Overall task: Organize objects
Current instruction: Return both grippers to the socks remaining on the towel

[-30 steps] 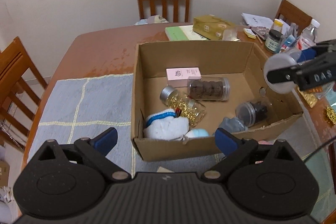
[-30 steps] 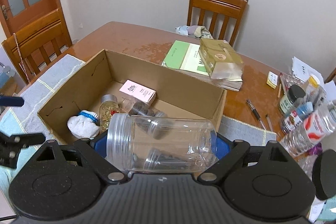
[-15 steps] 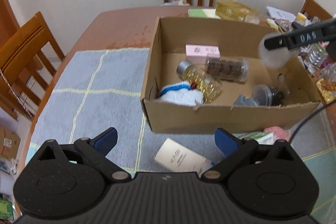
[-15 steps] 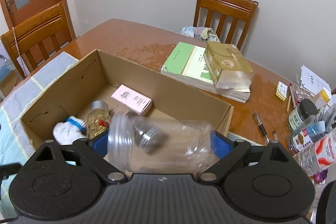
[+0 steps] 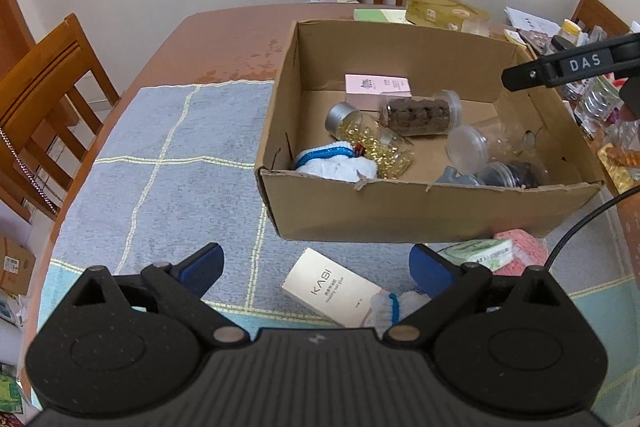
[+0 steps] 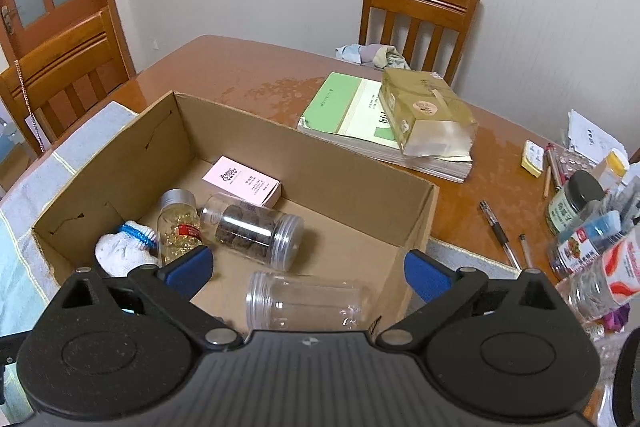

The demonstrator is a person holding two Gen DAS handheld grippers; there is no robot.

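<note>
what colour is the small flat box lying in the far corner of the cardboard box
Pale pink, with small dark print on top. The pink box shows best in the right wrist view.

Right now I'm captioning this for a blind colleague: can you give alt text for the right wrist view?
An open right gripper hangs over a cardboard box on a wooden table, with an empty clear jar lying on its side on the box floor below it. Further in lie a jar of dark pieces, a jar of golden capsules, a pink carton and a white sock.
</note>
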